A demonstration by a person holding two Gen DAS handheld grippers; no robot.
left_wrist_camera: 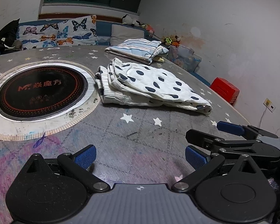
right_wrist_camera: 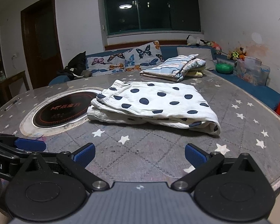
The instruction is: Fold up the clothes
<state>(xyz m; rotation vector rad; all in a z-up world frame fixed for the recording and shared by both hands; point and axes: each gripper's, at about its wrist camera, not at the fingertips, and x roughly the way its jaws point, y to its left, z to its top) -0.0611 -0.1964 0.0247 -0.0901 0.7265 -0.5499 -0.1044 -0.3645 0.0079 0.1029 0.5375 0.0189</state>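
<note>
A: How many garments are on the table?

B: Two folded lots. The nearer is a white crinkled cotton piece with dark blue spots (right_wrist_camera: pixel 155 104), folded into a flat, thick rectangle with a ribbed waistband at its left end. It lies mid-table, its left edge just overlapping the pale rim of the cooktop. Behind it, well apart, sits a striped pale-blue bundle (right_wrist_camera: pixel 175 67) with something yellow poking out beneath.

A: And the table itself?

B: A round top under a grey quilted cover (right_wrist_camera: pixel 158 149) printed with white stars, stitched in diamonds, stained pinkish near the front edge. One round black glass induction plate (left_wrist_camera: pixel 41 91) is sunk into it, ringed with orange dots.

A: The claws?

B: Two. The left gripper (left_wrist_camera: pixel 140 157) and right gripper (right_wrist_camera: pixel 139 155) both hover over bare cover in front of the spotted piece, fingers spread wide, holding nothing. Each has two blue ridged pads (right_wrist_camera: pixel 85 154) on black linkages.

A: Beyond?

B: One butterfly-print cushion (right_wrist_camera: pixel 128 57), one red plastic stool (left_wrist_camera: pixel 225 89).
</note>
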